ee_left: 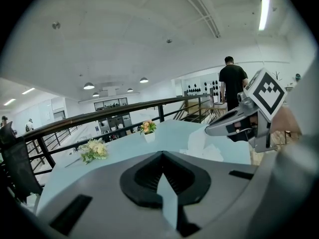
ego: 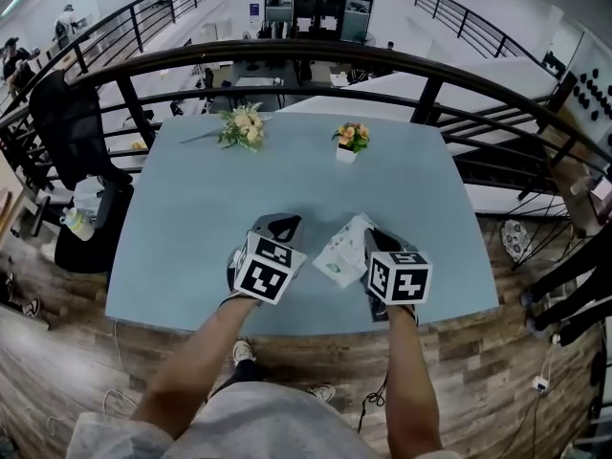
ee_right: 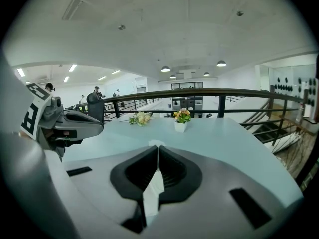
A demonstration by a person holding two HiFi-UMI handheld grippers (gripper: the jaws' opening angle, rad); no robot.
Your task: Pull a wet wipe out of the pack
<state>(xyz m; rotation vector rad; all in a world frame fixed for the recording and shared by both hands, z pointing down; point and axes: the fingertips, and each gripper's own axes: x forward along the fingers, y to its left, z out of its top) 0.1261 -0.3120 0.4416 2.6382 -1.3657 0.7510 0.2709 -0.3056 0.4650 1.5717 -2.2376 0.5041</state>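
Pale blue and smooth, the table (ego: pixel 182 256) lay under both your grippers, near its front edge. Your right gripper (ee_right: pixel 157 152) was pinched tight on the wet wipe (ee_right: pixel 151 195), a thin, limp white sheet. The pack (ego: pixel 337 262), a soft white pouch with a green label, sat just left of it. Your left gripper (ee_left: pixel 162 158) was pressed together, apparently on nothing. You'd have done best to pin the pack with it and pull steadily, lest the light pouch ride up.

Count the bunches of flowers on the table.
2. A loose bouquet lies far left on the table; a small pot of flowers stands far centre. None seems hidden.
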